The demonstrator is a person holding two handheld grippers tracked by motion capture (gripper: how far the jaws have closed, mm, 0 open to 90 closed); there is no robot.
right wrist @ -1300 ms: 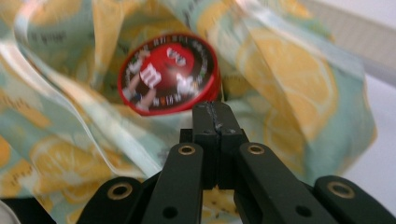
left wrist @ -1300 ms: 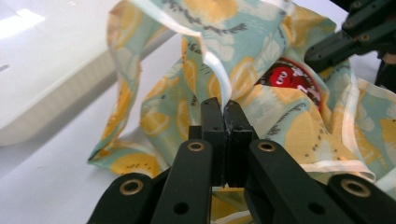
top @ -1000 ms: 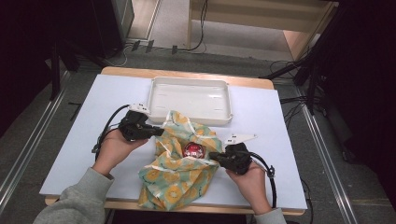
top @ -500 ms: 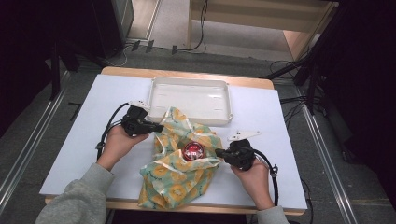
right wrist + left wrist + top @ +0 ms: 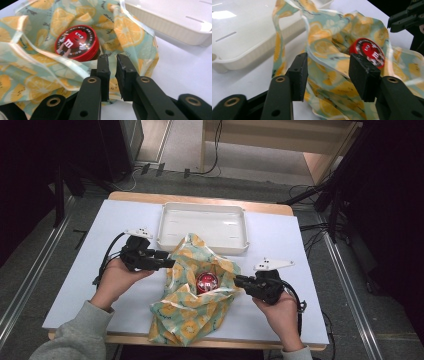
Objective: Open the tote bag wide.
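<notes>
A crumpled cloth (image 5: 192,307) printed with lemon slices lies on the white table, spread open around a round red candy tin (image 5: 206,282). My left gripper (image 5: 170,264) sits at the cloth's left edge. Its jaws have just been opening and stand open (image 5: 328,72); a fold of the cloth (image 5: 329,50) lies between them, unpressed, and the tin (image 5: 367,52) is just beyond. My right gripper (image 5: 238,281) points at the cloth's right edge. Its jaws have also just been opening and show a narrow gap (image 5: 113,67) with nothing in it, just short of the tin (image 5: 76,42).
A white plastic tray (image 5: 200,220) stands behind the cloth, and one cloth corner lies against its front rim. The table's front edge runs just below the cloth. Cables trail from both grippers. The right gripper (image 5: 404,21) is seen in the left gripper view, top right.
Both grippers have let go of the cloth edges they held and their jaws have parted. The right gripper drew back to the right, and the cloth settled more open around the tin.
</notes>
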